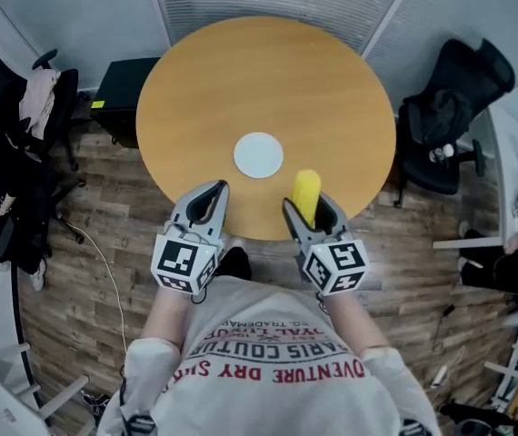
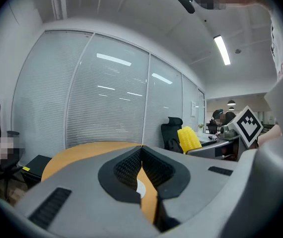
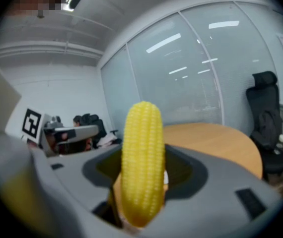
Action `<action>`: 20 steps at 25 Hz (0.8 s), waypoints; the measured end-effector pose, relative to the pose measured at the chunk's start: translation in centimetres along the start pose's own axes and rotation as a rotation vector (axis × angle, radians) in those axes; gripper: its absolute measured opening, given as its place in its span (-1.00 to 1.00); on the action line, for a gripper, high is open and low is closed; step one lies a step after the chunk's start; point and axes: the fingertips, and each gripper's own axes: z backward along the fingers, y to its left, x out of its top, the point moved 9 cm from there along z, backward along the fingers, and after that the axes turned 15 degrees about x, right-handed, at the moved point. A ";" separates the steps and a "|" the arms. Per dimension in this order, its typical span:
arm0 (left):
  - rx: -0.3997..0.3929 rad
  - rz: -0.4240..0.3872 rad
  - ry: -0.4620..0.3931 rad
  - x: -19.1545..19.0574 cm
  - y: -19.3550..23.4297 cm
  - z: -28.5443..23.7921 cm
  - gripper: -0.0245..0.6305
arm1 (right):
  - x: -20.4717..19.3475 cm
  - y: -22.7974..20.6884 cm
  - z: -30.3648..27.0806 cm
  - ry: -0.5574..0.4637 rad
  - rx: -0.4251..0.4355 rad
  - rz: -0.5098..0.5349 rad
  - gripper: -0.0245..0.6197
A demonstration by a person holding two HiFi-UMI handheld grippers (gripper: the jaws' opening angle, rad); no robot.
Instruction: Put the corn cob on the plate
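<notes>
A yellow corn cob (image 1: 306, 195) stands upright between the jaws of my right gripper (image 1: 312, 209), which is shut on it at the near edge of the round wooden table (image 1: 332, 89). In the right gripper view the corn cob (image 3: 142, 160) fills the middle of the picture. A small white plate (image 1: 258, 154) lies on the table just ahead and left of the cob. My left gripper (image 1: 206, 200) is shut and empty at the table's near edge, its jaws touching. The left gripper view shows the corn cob (image 2: 188, 138) to its right.
Black office chairs stand at the right (image 1: 445, 116) and at the left (image 1: 9, 143) of the table. A black box (image 1: 123, 94) sits on the floor beside the table's left side. Glass walls with blinds lie beyond the table.
</notes>
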 end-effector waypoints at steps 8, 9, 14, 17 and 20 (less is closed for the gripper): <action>-0.065 -0.001 -0.007 0.4 5.1 -8.7 -0.82 | 0.5 -5.0 -8.6 0.087 -0.039 -0.064 -0.10; -0.075 0.005 -0.010 0.2 5.7 -9.5 -0.82 | 0.0 -5.7 -9.6 0.106 -0.047 -0.074 -0.10; -0.082 0.015 0.009 -1.2 8.4 -12.8 -0.82 | -2.6 -9.2 -14.0 0.216 -0.084 -0.127 -0.10; -0.072 0.029 0.032 -2.2 9.6 -14.5 -0.82 | -4.4 -11.0 -16.4 0.282 -0.086 -0.177 -0.10; -0.068 0.010 0.054 -3.3 10.3 -15.6 -0.82 | -6.3 -12.5 -18.5 0.349 -0.087 -0.219 -0.10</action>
